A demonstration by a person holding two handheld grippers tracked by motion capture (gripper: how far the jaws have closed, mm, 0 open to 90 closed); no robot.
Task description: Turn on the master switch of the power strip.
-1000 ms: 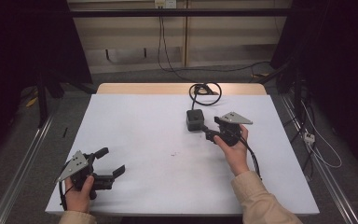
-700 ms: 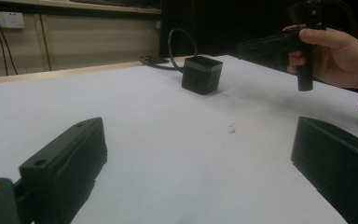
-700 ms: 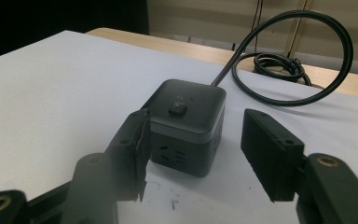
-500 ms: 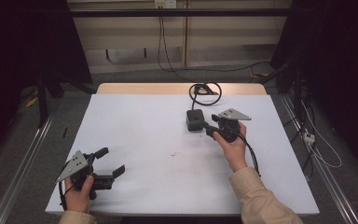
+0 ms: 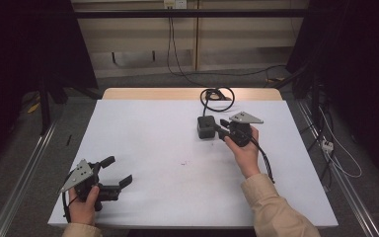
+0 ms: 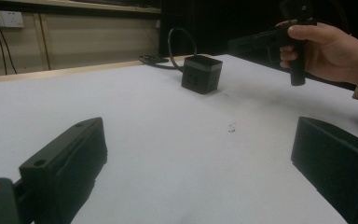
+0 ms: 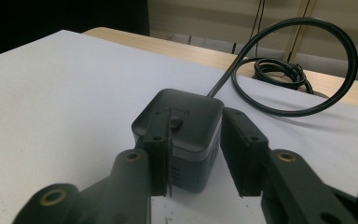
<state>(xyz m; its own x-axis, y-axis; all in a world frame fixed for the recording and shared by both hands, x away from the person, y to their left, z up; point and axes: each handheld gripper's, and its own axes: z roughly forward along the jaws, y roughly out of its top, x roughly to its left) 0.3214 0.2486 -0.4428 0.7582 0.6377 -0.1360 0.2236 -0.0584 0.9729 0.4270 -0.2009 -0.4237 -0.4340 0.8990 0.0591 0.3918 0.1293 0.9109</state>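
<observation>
A black cube-shaped box [image 5: 206,127] [image 6: 201,73] [image 7: 186,116] stands on the white table [image 5: 143,133], right of centre toward the back. Its black cable [image 5: 217,94] [image 7: 307,60] loops away behind it. My right gripper [image 5: 220,129] [image 7: 193,140] [image 6: 235,46] reaches the box from its right, one jaw on each side. The jaws have just been closing on it. A thin gap still shows at one side, so I read it as open. My left gripper [image 5: 120,170] [image 6: 198,154] hangs open near the front left corner, nothing between its jaws.
A bare wooden strip [image 5: 187,94] runs along the table's back edge, with the coiled cable resting on it. A small dark mark [image 5: 183,163] lies mid-table. Metal rails [image 5: 24,182] flank the table on the floor. Loose cables [image 5: 335,158] lie at the right.
The right gripper has edged toward the box and its jaws have narrowed around it. The left gripper has stayed put.
</observation>
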